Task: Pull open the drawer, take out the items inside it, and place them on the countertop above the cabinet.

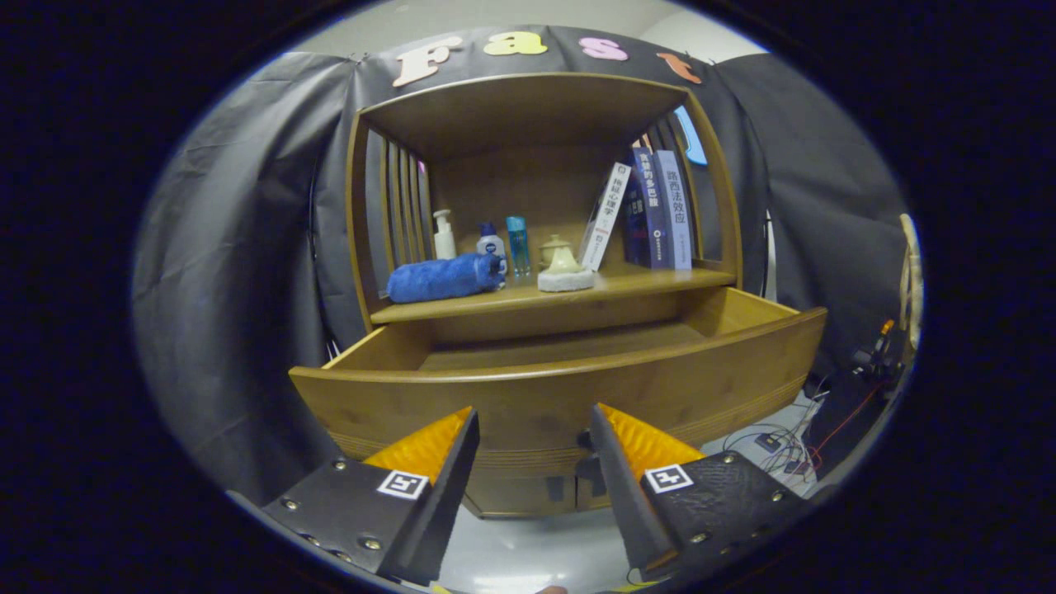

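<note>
Ahead of the hand-held gripper point(535, 429) sits the wooden cabinet point(544, 107), with its drawer point(561, 396) pulled well out toward the camera. Fingers are spread apart with nothing between them — both tips hang just in front of the drawer's curved front panel, near its lower edge; can't tell whether they touch it. What shows of the drawer's inside is bare wood floor; the front wall hides the near part, so can't tell if anything lies there.

Above the drawer, the surface point(643, 285) carries the items:
- blue rolled towel point(445, 277) lying on its side at the left
- white pump bottle point(445, 235) behind it, against the slatted side
- white bottle with a blue cap point(490, 241) just behind the towel's right end
- clear blue bottle point(517, 244) beside that
- small cream teapot-like piece point(564, 262) on a white pad point(566, 282), near the middle, with a similar lidded jar point(554, 244) right behind it
- row of books point(656, 210) at the right — one white book point(606, 216) tilted against the upright dark ones

Grey floor below the cabinet; loose cables point(784, 441) lie off to the right.
</note>
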`<state>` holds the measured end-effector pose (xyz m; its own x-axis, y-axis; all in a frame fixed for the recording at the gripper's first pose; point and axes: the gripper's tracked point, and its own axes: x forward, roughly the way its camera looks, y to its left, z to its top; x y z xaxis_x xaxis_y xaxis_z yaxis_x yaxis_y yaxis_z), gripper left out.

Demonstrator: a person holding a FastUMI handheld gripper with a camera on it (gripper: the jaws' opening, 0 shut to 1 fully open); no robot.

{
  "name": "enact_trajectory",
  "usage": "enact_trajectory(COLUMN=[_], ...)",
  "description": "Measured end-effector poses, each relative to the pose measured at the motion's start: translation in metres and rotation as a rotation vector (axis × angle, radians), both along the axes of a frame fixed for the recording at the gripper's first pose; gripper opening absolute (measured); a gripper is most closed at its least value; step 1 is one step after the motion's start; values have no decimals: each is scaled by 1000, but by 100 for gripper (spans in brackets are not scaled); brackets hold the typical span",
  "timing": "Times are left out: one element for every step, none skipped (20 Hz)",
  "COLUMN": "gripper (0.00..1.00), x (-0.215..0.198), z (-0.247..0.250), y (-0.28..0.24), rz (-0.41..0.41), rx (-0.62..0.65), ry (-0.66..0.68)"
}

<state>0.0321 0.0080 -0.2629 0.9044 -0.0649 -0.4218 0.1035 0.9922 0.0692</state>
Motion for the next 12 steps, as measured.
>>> enact_trajectory(gripper=[80, 80, 80, 80, 80, 80, 80, 80, 80, 80, 80, 80], x=[1, 3, 4, 7, 9, 13, 15, 15, 16, 14, 15, 15], z=[-3, -7, -8, -9, -9, -11, -12, -16, -14, -16, -16, -17], y=[0, 1, 2, 3, 4, 3, 4, 0, -1, -2, -4, -8], rz=[4, 8, 13, 18, 22, 25, 30, 22, 19, 12, 4, -7], rx=[3, 6, 12, 17, 21, 22, 23, 9, 11, 20, 25, 23], ry=[12, 18, 19, 19, 18, 20, 24, 32, 29, 33, 32, 34])
